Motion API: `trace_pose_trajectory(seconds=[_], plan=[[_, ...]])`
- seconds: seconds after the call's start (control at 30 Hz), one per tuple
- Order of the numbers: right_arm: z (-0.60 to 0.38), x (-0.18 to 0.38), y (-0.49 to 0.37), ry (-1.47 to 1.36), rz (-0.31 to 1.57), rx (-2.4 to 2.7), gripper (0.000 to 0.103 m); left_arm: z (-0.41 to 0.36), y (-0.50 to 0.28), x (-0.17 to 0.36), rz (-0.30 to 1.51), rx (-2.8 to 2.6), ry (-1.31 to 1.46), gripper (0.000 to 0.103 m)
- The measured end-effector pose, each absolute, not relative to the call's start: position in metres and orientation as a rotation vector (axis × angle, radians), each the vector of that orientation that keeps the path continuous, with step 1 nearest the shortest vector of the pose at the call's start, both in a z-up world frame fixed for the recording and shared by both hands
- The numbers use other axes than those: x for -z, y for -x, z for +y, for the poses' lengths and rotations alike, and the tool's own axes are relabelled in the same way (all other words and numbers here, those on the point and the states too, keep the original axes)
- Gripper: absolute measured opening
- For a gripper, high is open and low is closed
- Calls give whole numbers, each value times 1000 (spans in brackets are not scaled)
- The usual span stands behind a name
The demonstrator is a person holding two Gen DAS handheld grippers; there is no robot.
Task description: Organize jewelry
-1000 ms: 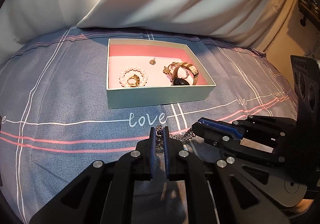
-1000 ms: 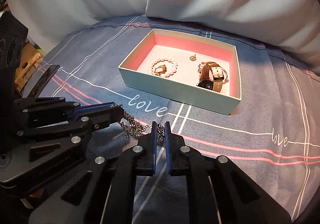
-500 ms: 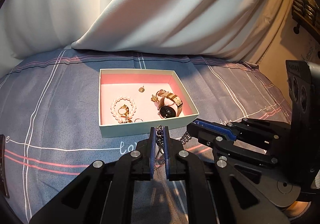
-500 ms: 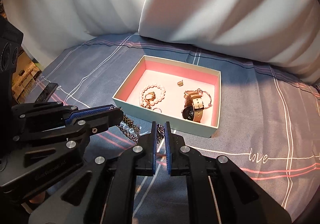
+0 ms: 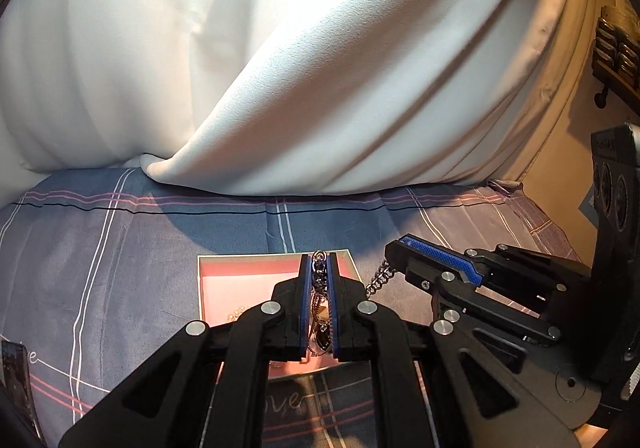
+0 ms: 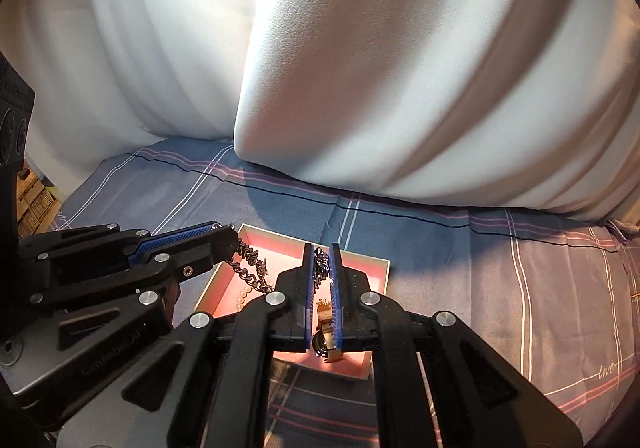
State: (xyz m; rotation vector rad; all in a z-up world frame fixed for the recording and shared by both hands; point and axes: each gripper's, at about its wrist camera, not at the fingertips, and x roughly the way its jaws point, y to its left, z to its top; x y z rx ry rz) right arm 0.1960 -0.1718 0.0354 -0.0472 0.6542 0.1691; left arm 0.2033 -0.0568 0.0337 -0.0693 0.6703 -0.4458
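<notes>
A silver chain necklace hangs between my two grippers. My left gripper is shut on one end of it, and my right gripper is shut on the other end. The chain also shows in the left wrist view, running to the right gripper's fingers. Both grippers hover above the open box with a pink inside, which also shows in the right wrist view. A pearl bracelet and a brown-strap watch lie in the box, mostly hidden by the grippers.
The box rests on a grey-blue bedsheet with white and pink lines. A large white pillow lies close behind the box. A shelf stands at the far right.
Both grippers have lifted the chain off the sheet and moved forward with it. They now stand over the box, which has slid down under them in both views.
</notes>
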Motion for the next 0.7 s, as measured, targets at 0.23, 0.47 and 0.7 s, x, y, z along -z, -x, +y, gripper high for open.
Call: trace_pose_trajectory(seconds=[0.23,0.47,0.7], plan=[[-172,-14,-224,46,717,-160,8,-60,-231,-13,727,407,65,7],[-170,35,-247,47,831,-157,8,-58,-251,33,839,353,67,7],[-168,55,-250,95,890,-86,42,-47,-263,49,899,299,84,13]])
